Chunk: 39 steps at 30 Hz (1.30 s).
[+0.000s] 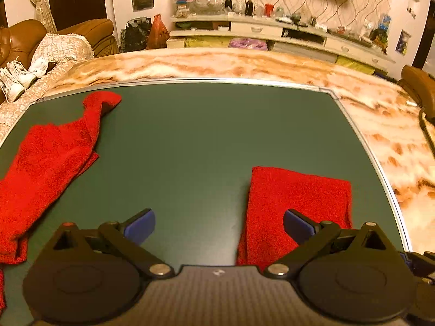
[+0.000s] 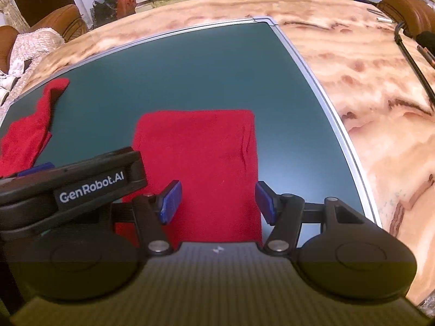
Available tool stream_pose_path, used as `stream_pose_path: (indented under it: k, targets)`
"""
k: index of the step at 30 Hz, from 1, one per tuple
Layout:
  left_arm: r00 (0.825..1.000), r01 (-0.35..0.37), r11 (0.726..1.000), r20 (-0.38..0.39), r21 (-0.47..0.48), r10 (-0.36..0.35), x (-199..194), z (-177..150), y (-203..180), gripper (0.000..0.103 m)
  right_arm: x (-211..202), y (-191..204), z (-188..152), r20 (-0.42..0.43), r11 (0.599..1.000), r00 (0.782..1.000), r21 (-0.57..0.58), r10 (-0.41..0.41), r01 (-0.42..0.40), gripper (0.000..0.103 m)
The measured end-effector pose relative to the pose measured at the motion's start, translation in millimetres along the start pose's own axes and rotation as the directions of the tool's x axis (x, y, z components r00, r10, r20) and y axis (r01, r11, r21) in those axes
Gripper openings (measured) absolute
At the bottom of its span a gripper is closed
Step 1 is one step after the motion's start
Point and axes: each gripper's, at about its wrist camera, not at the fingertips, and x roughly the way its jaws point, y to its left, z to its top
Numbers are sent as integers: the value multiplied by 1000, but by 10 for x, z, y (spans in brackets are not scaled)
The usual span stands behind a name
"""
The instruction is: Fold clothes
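Folded red cloth [image 2: 195,168] beside "GenRobot.AI" tool [image 2: 35,187]

You're looking at fuzzy red terry cloth on the folded towel [image 2: 195,163], a matt green mat [image 1: 190,141] with metal edging, a glossy marble-patterned bench [image 2: 367,87], and matt black plastic hand-held gripper [image 2: 216,202] links.

We've got bare green mat [image 1: 190,135] wide open between the crumpled red cloth [image 1: 51,160] on the left and the folded red cloth [image 2: 198,163]. On the right, the left hand-held gripper [image 2: 35,168] crowds our near-left side, while the marble tabletop [image 2: 367,87] stands bare.
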Motion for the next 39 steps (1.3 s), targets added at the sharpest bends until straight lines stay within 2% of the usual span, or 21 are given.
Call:
stream_pose_path:
  k: [4, 7, 15, 22, 39]
  targets:
    - [1000, -5, 999, -3, -32, 5, -30, -52, 70, 103, -4, 31, -39, 8, 1000, 1000, -15, -24, 24, 67]
    - [1000, 5, 1000, 31, -25, -4, -69, -76, 72, 103, 8, 25, -66, 4, 1000, 1000, 7, -6, 6, 67]
    - [1000, -18, 1000, 8, 4, 18, 11, -106, 48, 103, 68, 45, -123, -5, 1000, 1000, 6, -14, 14, 67]
    - [999, -32, 999, 22, 29, 32, -20, -92, 10, 103, 99, 75, -153, -13, 1000, 1000, 5, -15, 15, 67]
    - [1000, -18, 999, 10, 36, 17, -40, -90, 27, 103, 94, 75, -159, -11, 1000, 1000, 4, -17, 17, 67]
